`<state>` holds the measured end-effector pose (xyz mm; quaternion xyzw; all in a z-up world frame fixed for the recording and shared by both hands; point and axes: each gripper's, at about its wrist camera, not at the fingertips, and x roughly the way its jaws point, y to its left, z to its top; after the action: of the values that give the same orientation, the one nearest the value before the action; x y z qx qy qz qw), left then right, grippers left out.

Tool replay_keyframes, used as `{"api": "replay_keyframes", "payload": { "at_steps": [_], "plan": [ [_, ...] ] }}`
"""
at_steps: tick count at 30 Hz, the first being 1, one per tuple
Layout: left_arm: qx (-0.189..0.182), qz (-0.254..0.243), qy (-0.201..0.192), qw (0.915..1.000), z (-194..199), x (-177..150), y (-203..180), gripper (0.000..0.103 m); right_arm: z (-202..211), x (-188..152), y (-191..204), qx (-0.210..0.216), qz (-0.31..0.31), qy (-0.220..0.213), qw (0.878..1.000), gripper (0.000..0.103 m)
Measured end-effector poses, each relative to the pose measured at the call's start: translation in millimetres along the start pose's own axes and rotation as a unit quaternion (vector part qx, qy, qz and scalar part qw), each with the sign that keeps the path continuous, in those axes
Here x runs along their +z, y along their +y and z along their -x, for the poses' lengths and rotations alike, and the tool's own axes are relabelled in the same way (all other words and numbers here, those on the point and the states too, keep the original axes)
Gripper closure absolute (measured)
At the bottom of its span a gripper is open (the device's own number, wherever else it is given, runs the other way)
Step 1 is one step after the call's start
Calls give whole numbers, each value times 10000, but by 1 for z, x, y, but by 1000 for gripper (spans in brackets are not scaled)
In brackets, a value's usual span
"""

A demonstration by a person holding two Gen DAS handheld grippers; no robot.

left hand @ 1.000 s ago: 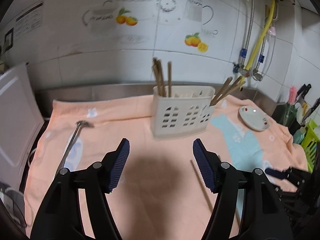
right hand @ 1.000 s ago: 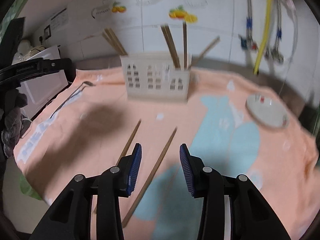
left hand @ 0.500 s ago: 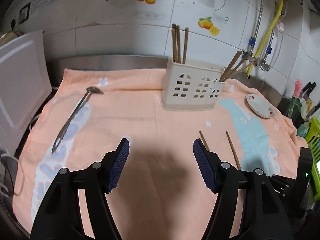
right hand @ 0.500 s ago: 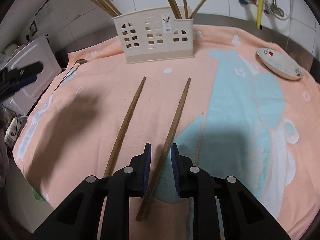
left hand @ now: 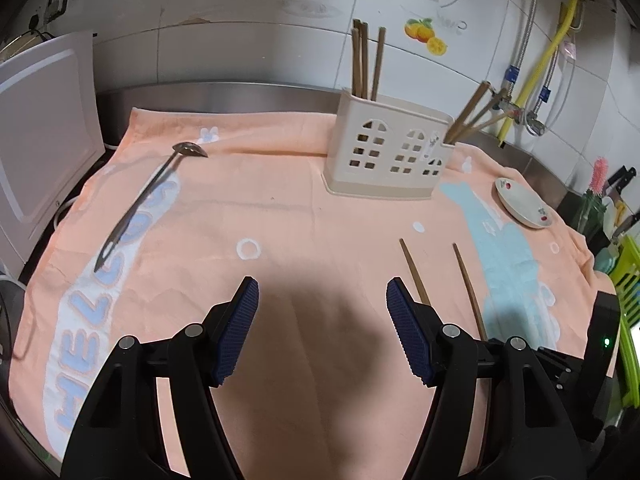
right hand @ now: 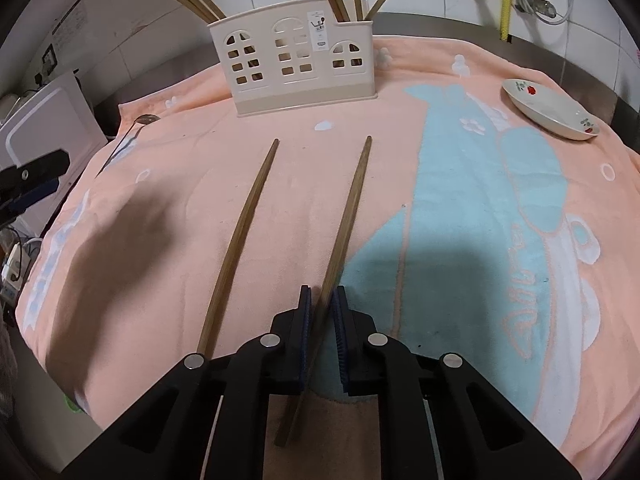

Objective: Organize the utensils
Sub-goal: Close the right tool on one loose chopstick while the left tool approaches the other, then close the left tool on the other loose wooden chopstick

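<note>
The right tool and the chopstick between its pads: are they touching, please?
Touching. In the right wrist view, the right tool has just closed its blue pads against both sides of the chopstick, which lies on the towel.

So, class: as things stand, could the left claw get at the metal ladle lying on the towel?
Probably yes. The left claw is open and empty, and only bare towel lies between it and the ladle, off to its left.

Both claws: black plastic linkage arms, silver round screws at pivots, dark-blue ribbed pads (left hand: 408, 332) (finely ridged).
</note>
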<state>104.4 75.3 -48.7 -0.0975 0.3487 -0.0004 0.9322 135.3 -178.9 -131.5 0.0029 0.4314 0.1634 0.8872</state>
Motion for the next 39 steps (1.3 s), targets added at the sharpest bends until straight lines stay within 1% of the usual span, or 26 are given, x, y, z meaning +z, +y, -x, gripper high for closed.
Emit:
{"api": "replay_keyframes", "payload": {
  "at_steps": [3,7,11,18,23,26,28,29,30,31,34,39],
  "plan": [
    [-46,-35,73,10000,-2,-7,-6,37,0,-1,2,-71,43,-42,10000,93],
    [-106,-60,186,9998,-5,-18,-14,37,3,-2,-4,-40,-63,-74,9999,95],
    [-231,-179,302,9991,-7,-31,-27,37,11,-2,-10,15,-41,-144,9999,96],
    [-577,-376,548,9961,-13,-53,-55,37,36,-5,-14,37,226,-386,9990,96],
    [-813,-559,756,9922,-24,-68,-79,39,51,-7,-15,62,359,-596,9976,96],
    [-939,-642,826,9901,-30,-73,-90,52,59,-6,-17,100,398,-700,9967,96],
    [-973,-656,872,9893,-34,-75,-95,64,64,-6,-19,89,416,-773,9961,96],
    [-1019,-656,911,9884,-37,-76,-97,68,65,-5,-20,95,410,-789,9960,96],
    [-1032,-661,934,9881,-39,-77,-99,75,66,-5,-22,111,401,-800,9959,96],
    [-1030,-663,963,9878,-42,-77,-100,79,67,-5,-23,105,403,-816,9958,96],
    [-1049,-585,1033,9874,-49,-78,-102,84,67,-5,-25,113,392,-818,9958,96],
    [-981,-510,1077,9880,-58,-77,-104,85,68,-5,-28,127,381,-834,9957,96]
  ]
}}
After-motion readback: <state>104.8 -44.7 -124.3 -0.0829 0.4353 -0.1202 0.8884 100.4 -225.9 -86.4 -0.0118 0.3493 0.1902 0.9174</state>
